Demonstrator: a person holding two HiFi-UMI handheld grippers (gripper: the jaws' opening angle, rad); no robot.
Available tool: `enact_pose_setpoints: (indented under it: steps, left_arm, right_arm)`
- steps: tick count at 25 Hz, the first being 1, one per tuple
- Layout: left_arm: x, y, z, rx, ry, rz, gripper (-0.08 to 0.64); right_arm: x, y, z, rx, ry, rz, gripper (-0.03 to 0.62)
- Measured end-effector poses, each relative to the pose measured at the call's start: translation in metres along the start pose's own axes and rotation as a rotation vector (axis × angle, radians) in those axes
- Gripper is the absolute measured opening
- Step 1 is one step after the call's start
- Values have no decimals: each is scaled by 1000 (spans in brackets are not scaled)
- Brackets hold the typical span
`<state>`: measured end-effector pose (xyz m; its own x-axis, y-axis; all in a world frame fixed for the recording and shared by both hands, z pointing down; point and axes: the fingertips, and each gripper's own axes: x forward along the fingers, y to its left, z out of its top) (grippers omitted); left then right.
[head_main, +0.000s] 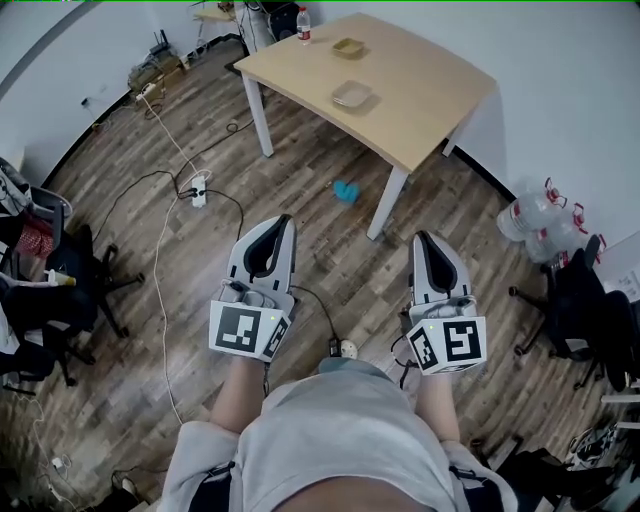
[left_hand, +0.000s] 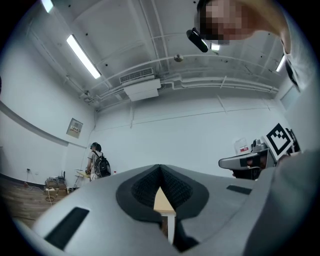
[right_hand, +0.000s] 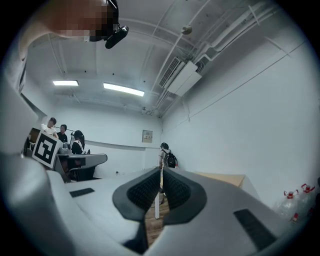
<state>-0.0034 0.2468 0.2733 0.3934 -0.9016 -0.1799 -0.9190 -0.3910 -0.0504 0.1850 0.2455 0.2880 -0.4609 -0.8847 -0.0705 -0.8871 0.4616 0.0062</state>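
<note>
Both grippers level over the floor, jaws together, nothing in them.

The left hand-held gripper (head_main: 285, 220) and right hand-held gripper (head_main: 422, 238) hang side by side above the wooden floor (head_main: 330, 275). In the left gripper view the dark ribbed pads (left_hand: 145, 187) meet at the tip. In the right gripper view only a thin slit shows between the pads (right_hand: 177, 190). Nearest ahead of them, between the two, lies a small blue object (head_main: 346, 190), bright turquoise and crumpled-looking, on the floor beside a white leg of the worktop (head_main: 420, 100). On that pale wood worktop, well apart from both grippers, sit a shallow tray (head_main: 351, 95), a smaller dish (head_main: 348, 47) and a bottle (head_main: 303, 25).
</note>
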Motion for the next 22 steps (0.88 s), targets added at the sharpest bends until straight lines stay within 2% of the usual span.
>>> enact_pose_setpoints:
  steps: [11, 16, 22]
  left_arm:
    - [51, 2, -20, 18, 30, 57, 14]
    - [69, 17, -25, 14, 33, 47, 14]
    - [98, 51, -33, -9, 31, -2, 14]
  right_arm:
    - [48, -38, -20, 46, 11, 79, 21]
    - [70, -40, -23, 49, 17, 71, 21]
    - [106, -37, -27, 40, 28, 20, 21]
